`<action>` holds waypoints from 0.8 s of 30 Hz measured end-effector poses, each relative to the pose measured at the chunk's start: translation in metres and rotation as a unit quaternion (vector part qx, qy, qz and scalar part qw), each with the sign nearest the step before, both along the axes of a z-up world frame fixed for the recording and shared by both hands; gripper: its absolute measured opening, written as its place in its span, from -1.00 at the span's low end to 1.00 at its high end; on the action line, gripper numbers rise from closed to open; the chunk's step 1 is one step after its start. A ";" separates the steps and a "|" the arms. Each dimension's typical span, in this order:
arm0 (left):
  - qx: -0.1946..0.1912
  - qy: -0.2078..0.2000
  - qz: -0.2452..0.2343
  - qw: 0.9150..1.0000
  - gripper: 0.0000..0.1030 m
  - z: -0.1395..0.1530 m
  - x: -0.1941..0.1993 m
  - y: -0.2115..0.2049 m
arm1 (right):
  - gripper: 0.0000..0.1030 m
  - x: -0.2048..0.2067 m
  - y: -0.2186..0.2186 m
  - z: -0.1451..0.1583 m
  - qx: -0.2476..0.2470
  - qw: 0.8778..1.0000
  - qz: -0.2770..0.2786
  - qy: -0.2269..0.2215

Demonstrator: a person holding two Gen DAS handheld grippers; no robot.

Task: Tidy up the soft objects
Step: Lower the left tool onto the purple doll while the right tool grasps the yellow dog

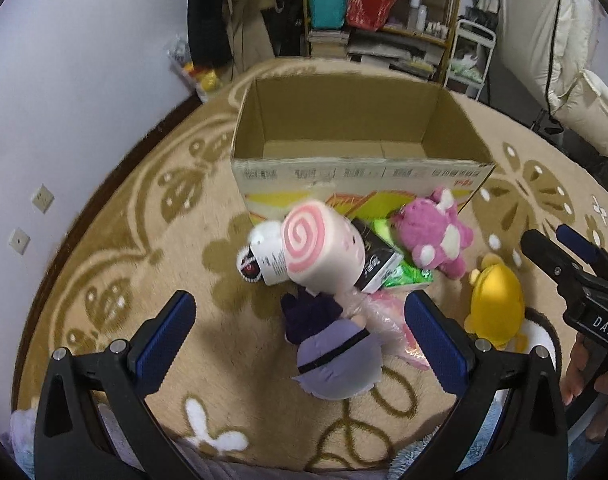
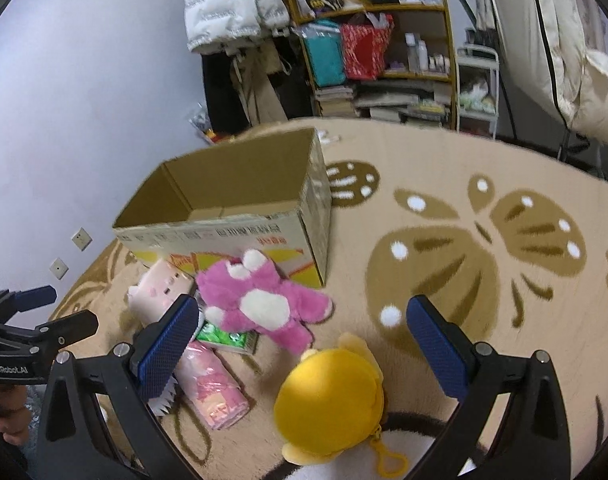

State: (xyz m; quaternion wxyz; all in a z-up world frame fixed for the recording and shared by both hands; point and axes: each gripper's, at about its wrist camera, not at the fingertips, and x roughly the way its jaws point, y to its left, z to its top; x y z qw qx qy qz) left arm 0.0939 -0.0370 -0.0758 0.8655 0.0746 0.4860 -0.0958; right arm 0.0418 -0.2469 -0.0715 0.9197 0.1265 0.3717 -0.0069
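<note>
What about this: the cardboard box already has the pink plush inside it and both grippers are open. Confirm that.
Not quite. The cardboard box holds no toy that either view shows; the pink plush lies on the rug in front of it, as the right wrist view shows. The rest stands: the left gripper and right gripper are both open.

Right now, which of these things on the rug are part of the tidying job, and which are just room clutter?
Part of the job:
- cardboard box, empty
- pink swirl plush
- magenta bear
- yellow plush
- purple doll
- left gripper and right gripper, both open

Just lying about:
- shelf of books and bags
- white jacket
- patterned rug
</note>
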 end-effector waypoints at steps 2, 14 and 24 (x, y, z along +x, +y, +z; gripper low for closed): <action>-0.009 0.016 0.002 1.000 1.00 -0.005 0.004 0.001 | 1.00 0.003 -0.003 -0.007 0.006 1.000 -0.004 0.014; 0.008 0.085 0.019 0.996 1.00 -0.044 0.021 -0.003 | 1.00 0.014 -0.010 -0.045 0.031 0.994 -0.021 0.098; 0.019 0.123 0.025 0.992 1.00 -0.072 0.025 -0.006 | 0.96 0.021 -0.006 -0.072 0.041 0.987 -0.012 0.155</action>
